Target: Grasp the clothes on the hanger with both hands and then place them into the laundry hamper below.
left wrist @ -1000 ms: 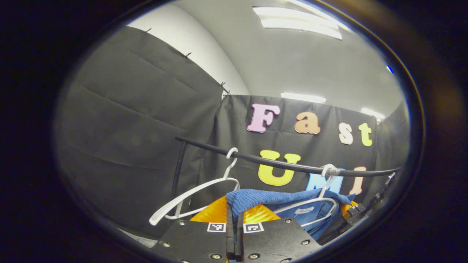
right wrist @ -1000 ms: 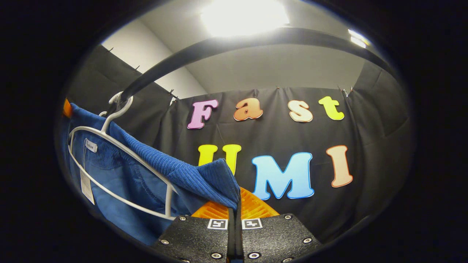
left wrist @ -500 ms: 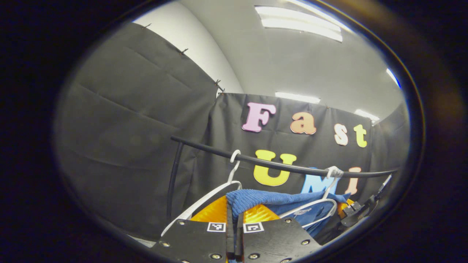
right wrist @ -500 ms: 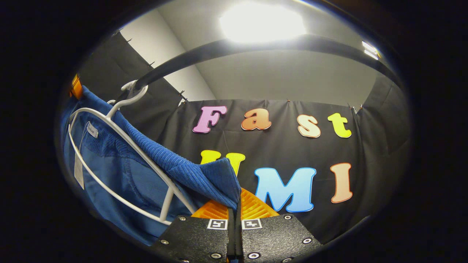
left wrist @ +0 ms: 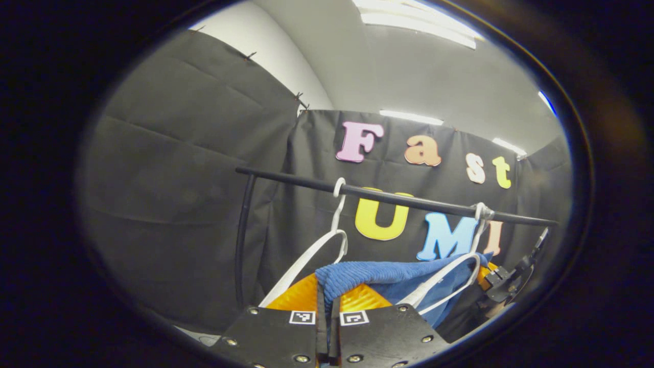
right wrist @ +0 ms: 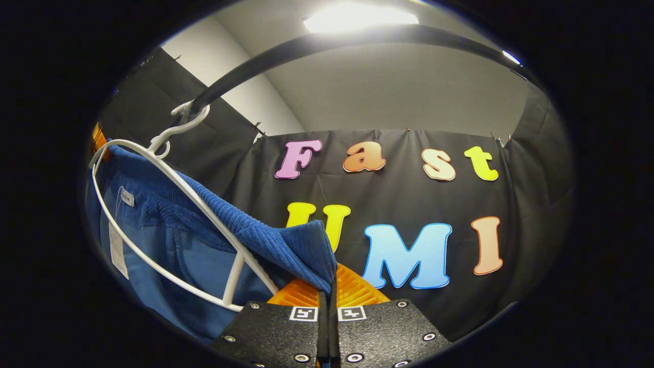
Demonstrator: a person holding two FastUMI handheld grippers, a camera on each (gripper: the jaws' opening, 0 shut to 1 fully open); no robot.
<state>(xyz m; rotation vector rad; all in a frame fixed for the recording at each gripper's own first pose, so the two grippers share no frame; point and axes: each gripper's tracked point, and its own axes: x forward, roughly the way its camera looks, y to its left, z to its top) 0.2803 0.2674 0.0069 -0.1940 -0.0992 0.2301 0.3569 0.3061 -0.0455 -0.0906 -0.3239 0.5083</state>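
I am clenching the left gripper (left wrist: 327, 301) and right gripper (right wrist: 327, 295) on the blue clothes (right wrist: 255, 237), one at each end. Over the last second the rail (left wrist: 388, 198) has risen above me: I am pulling the clothes down off the hanger (right wrist: 168, 214), though it is still threaded through them.

Lit from above by ceiling light panels (left wrist: 416, 23), even and fairly dim in the left gripper view. Blown-out glare from one ceiling lamp (right wrist: 357, 15) at top centre of the right gripper view. Strong fisheye bending toward edges; sharp centrally, softer at rims.
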